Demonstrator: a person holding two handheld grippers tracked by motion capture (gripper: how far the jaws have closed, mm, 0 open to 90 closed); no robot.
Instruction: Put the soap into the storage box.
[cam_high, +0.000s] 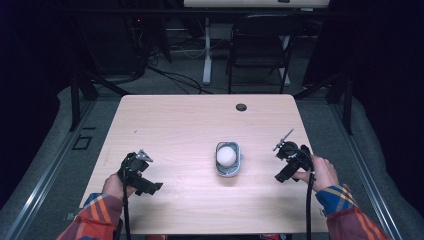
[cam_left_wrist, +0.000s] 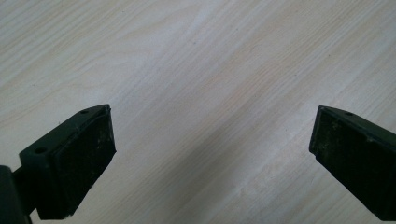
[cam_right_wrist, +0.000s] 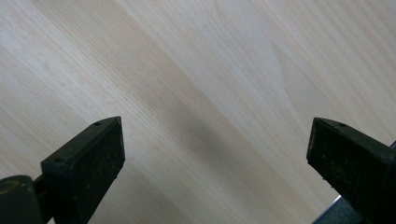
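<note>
High view: light wood table, one item near its middle, slightly toward the near edge and the right side. It is a small grey tray with a white ball sitting in it; at this size the ball could equally be an egg, I cannot tell which.

Left gripper: held in the person's left hand by the near-left corner, over the table surface. Well apart from the tray, with bare wood between. In the left gripper view its two black pads stand far apart, one at each lower side of the picture, and nothing but wood grain lies between them. Spread, empty.

Right gripper: held in the right hand close to the right edge, about level with the tray and near it but not touching. In the right gripper view the pads are likewise wide apart over bare wood, nothing pinched. A faint grey shadow crosses the grain between them.

Both cables trail back over the near edge. Plaid sleeves show at the bottom corners of the high view.

Beyond the far edge: a dark folding chair on the floor.
</note>
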